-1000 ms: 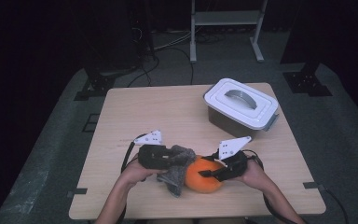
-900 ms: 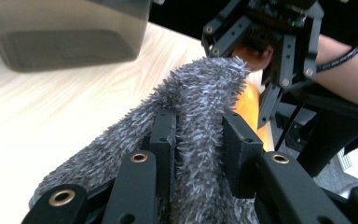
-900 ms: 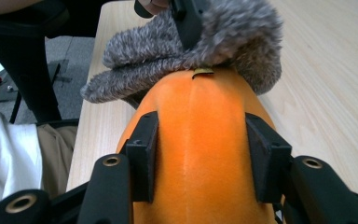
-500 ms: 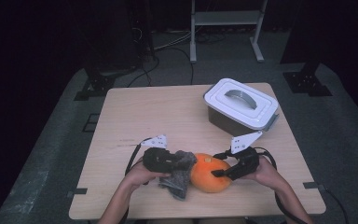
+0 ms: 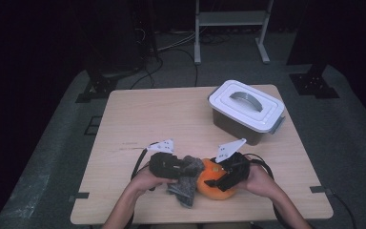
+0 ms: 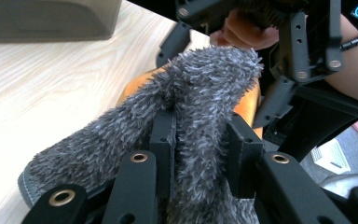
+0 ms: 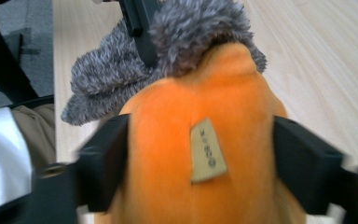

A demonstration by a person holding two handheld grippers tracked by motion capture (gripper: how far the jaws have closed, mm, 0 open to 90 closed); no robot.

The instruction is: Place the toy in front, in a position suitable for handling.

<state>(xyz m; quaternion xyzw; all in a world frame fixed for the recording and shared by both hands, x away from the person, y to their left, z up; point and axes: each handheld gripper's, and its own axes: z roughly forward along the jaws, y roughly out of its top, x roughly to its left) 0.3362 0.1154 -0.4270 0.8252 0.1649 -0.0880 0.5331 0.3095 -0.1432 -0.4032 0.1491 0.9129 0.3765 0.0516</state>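
On the wooden worktop (image 5: 171, 119), near its six o'clock edge, the left hand-held gripper (image 5: 187, 168) has its jaws closed on a fold of a shaggy grey cloth (image 5: 185, 181), which drapes over the nine o'clock side of an orange plush ball (image 5: 210, 183). In the left gripper view the cloth's pile bulges up between the two black jaws and lies against the orange surface behind. The right hand-held gripper (image 5: 219, 179) clamps the ball from three o'clock, one jaw pressed on each flank; a small tan label (image 7: 207, 150) sits between them. A lidded grey box (image 5: 246, 109) stands well apart at one o'clock.
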